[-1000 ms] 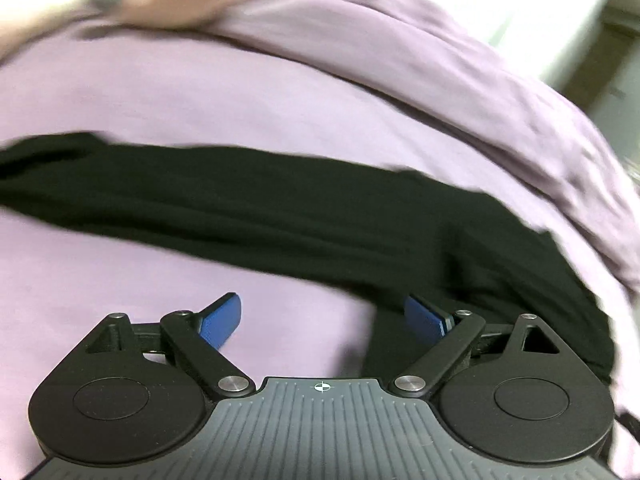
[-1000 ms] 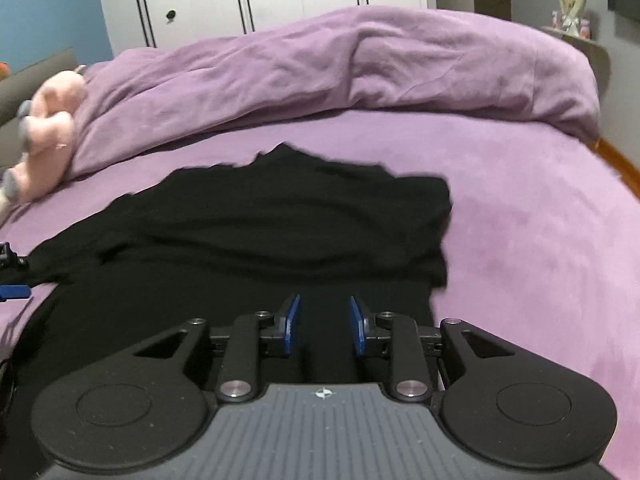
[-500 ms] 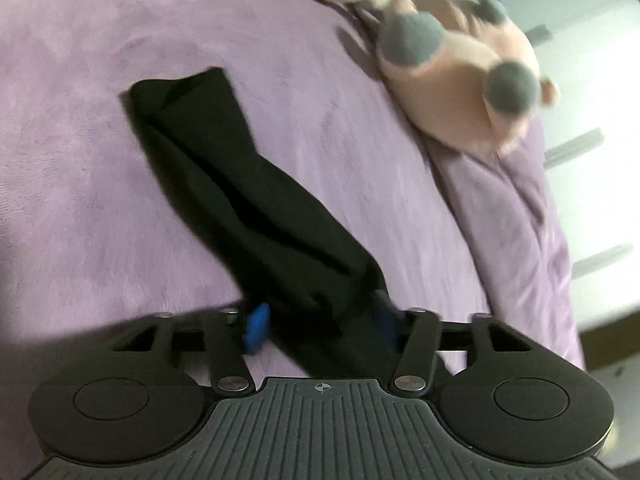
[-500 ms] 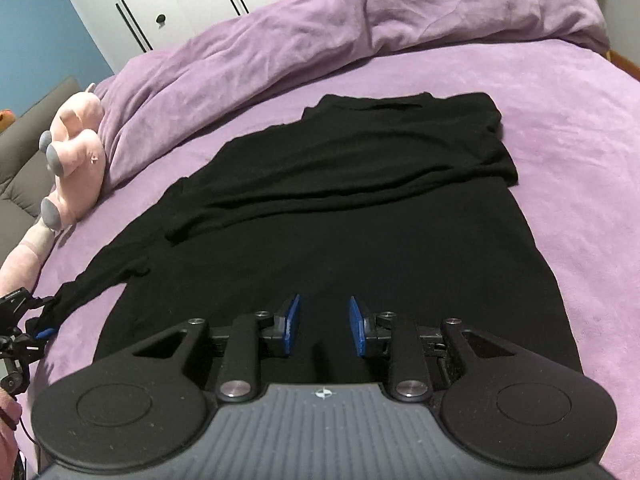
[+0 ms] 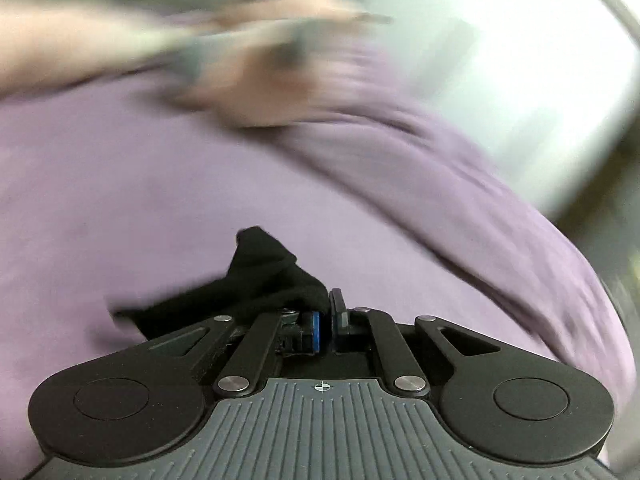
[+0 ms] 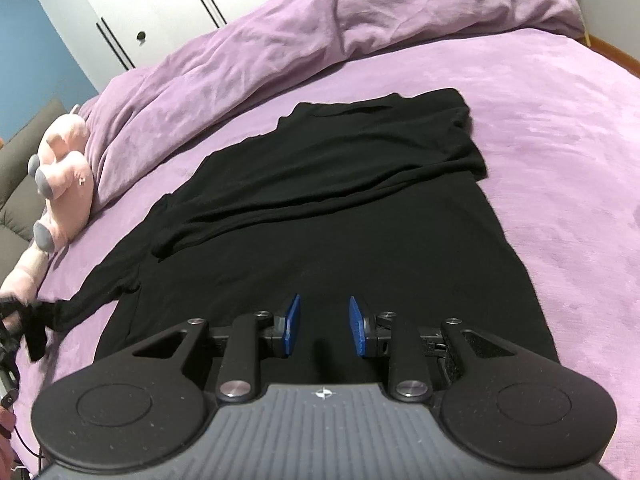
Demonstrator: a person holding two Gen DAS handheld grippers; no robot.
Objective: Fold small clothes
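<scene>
A black long-sleeved top (image 6: 328, 216) lies flat on the purple bedspread (image 6: 560, 128), one sleeve folded across its chest. Its other sleeve (image 6: 84, 308) stretches out to the left. My left gripper (image 5: 325, 312) is shut on the end of that sleeve (image 5: 264, 280); it also shows at the far left edge of the right wrist view (image 6: 12, 320). My right gripper (image 6: 323, 322) hovers over the top's lower hem, jaws partly open and empty.
A pink plush toy (image 6: 64, 184) lies at the left by the bunched purple duvet (image 6: 320, 36); it is blurred in the left wrist view (image 5: 256, 76). White wardrobe doors (image 6: 168, 8) stand behind the bed. A grey sofa (image 6: 16, 184) is at the far left.
My left gripper closed on the sleeve end and swung round with it. My right gripper rose and tilted down over the top, and its jaws opened slightly.
</scene>
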